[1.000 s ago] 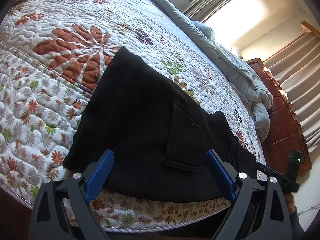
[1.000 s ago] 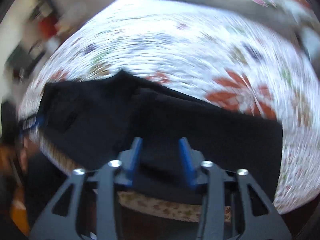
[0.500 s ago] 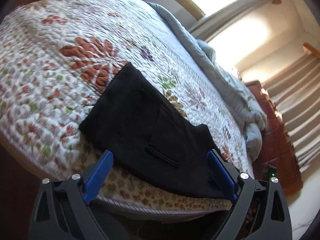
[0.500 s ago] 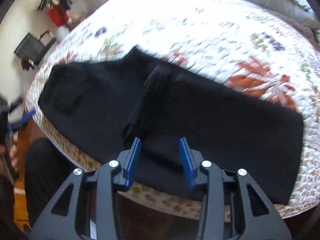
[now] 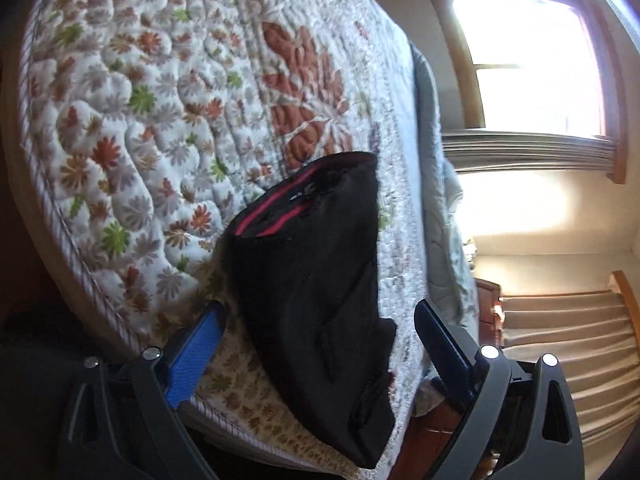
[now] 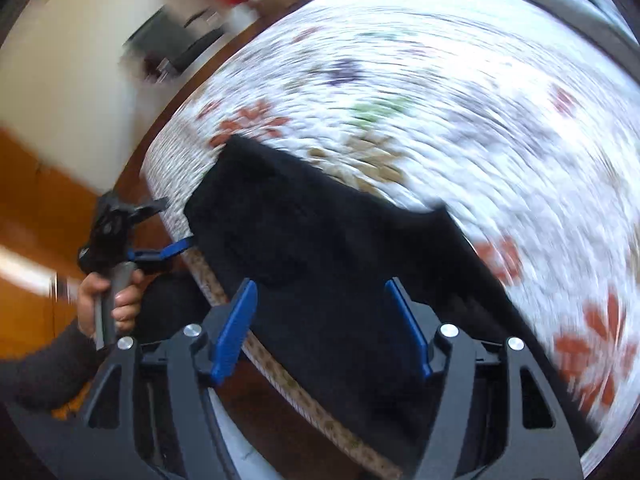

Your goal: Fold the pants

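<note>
Black pants (image 5: 316, 280) lie flat on the flowered quilt (image 5: 160, 120) near the bed's front edge, with a red-striped waistband (image 5: 276, 208) showing. In the right wrist view the pants (image 6: 320, 264) stretch across the quilt (image 6: 480, 100), blurred by motion. My left gripper (image 5: 320, 328) is open and empty, just off the waist end; it also shows in the right wrist view (image 6: 160, 240), held by a hand. My right gripper (image 6: 322, 300) is open and empty above the pants at the bed's edge.
A grey duvet (image 5: 440, 200) lies bunched along the quilt's far side. A window (image 5: 528, 60) and curtains (image 5: 568, 340) stand beyond the bed. Wooden floor (image 6: 40, 184) and dark furniture (image 6: 172, 44) sit off the bed's corner.
My right gripper has opened wider and swung left toward the waist end. My left gripper has rolled and drawn back to the waistband end, still open.
</note>
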The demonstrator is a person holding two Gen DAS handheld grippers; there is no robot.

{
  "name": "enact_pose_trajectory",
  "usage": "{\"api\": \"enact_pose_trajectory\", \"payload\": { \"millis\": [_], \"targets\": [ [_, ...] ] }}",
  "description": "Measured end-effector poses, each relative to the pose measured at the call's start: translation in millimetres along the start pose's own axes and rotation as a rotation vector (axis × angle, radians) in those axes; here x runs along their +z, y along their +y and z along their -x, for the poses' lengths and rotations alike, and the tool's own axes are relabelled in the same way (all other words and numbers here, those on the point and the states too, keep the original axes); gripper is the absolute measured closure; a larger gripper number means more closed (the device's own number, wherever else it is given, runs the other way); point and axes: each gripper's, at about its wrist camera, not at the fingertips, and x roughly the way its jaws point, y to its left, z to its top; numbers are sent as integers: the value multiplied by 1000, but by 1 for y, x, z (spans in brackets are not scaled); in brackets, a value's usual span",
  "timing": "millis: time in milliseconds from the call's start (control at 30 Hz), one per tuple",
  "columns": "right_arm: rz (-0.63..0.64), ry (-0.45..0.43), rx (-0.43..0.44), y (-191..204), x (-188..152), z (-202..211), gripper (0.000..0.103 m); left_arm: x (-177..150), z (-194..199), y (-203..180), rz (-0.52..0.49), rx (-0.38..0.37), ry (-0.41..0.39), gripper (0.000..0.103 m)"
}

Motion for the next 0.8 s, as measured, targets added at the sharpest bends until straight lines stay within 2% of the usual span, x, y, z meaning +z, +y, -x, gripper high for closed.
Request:
{"api": "enact_pose_trajectory", "payload": {
  "millis": [100,233,300,367,467,567,667,800],
  "targets": [
    [113,79,53,23,45,-23,29,3,-10,1,5,3,-11,7],
    [228,187,113,46,99,-56,27,4,-30,-4,-27,-8,10,7],
    [269,232,132,54,118,-72,24,2,-34,-4,-49,4,7,7],
    [309,289,148,61,137,-91,20,3,-35,0,-53,-18,2,7],
    [369,374,164,71,159,-124,20,3,-28,11,-17,-80,-21,8],
    [421,456,177,79,178,-156,20,2,-25,13,-5,-103,-56,8],
    [461,533,208,86,191,-184,19,2,-27,13,-15,-105,-60,9],
    [504,615,273,97,202,-215,19,1,-22,15,-14,-83,-68,19]
  ]
}}
